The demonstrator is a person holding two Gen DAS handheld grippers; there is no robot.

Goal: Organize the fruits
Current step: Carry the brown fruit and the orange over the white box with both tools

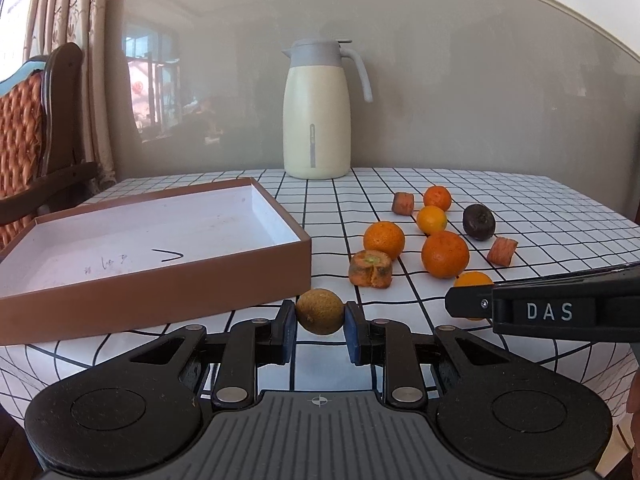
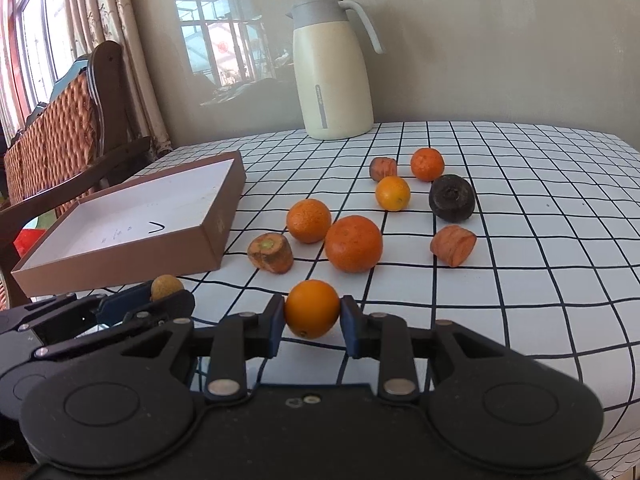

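Note:
My left gripper (image 1: 320, 322) is shut on a small brownish-green fruit (image 1: 320, 311), held just in front of the near wall of the brown box (image 1: 160, 280). My right gripper (image 2: 312, 320) is shut on a small orange (image 2: 312, 309) near the table's front edge. From the right wrist view the left gripper (image 2: 160, 300) shows at lower left with the brownish fruit (image 2: 166, 286) in it. Several oranges lie loose on the checked cloth, among them a large one (image 2: 353, 243) and a medium one (image 2: 309, 221), with carrot chunks (image 2: 271, 253) and a dark fruit (image 2: 452, 198).
The shallow box (image 2: 132, 216) has a white inside with pen marks and nothing in it. A cream thermos jug (image 1: 316, 110) stands at the back by the wall. A wooden chair (image 1: 36, 136) stands left of the table. The right gripper's black finger (image 1: 560, 308) crosses the lower right.

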